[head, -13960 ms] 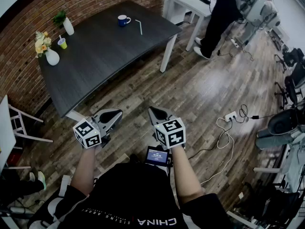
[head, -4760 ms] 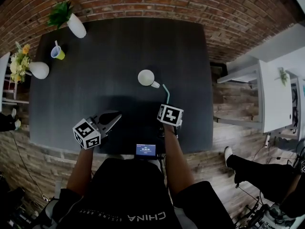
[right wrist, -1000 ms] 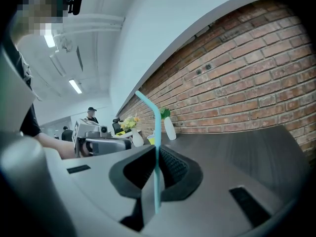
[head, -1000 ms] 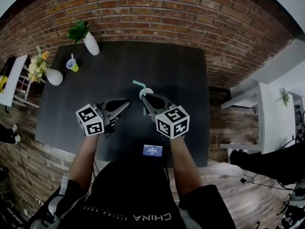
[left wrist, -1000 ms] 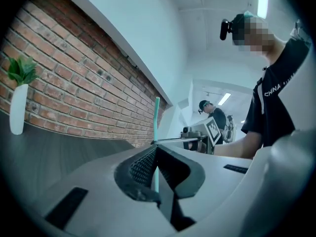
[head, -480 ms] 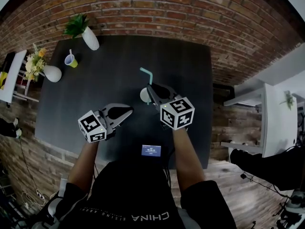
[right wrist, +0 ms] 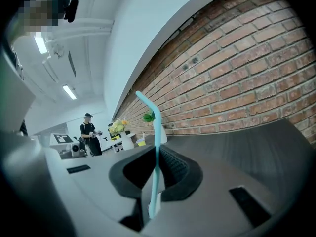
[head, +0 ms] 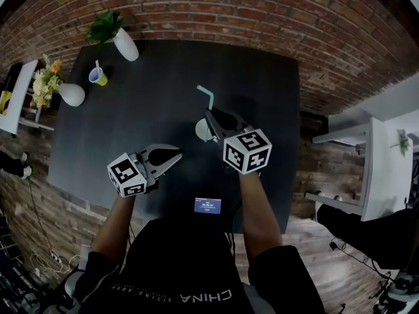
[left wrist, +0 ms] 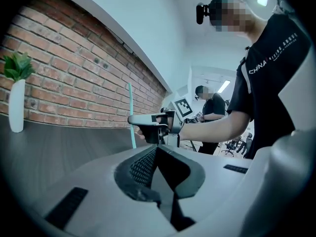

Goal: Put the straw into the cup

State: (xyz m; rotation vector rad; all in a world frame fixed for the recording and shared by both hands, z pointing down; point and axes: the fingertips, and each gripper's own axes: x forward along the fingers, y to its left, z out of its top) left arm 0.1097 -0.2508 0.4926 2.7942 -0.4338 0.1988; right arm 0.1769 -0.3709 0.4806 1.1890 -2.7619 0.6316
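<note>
Right gripper (head: 216, 118) fingers (right wrist: 178, 170) clamped on teal straw (right wrist: 157, 147); straw upright between them, bent tip past fingertips, white cup (head: 202, 131) just beside. Left gripper (head: 175, 154) fingers together, empty.

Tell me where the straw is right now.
In the head view the straw stands near the middle of the table, pinched in the right gripper beside the white cup. The right gripper view shows it upright between the closed jaws.

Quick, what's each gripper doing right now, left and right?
Left gripper: shut, nothing between its jaws.
Right gripper: shut on the teal straw.
</note>
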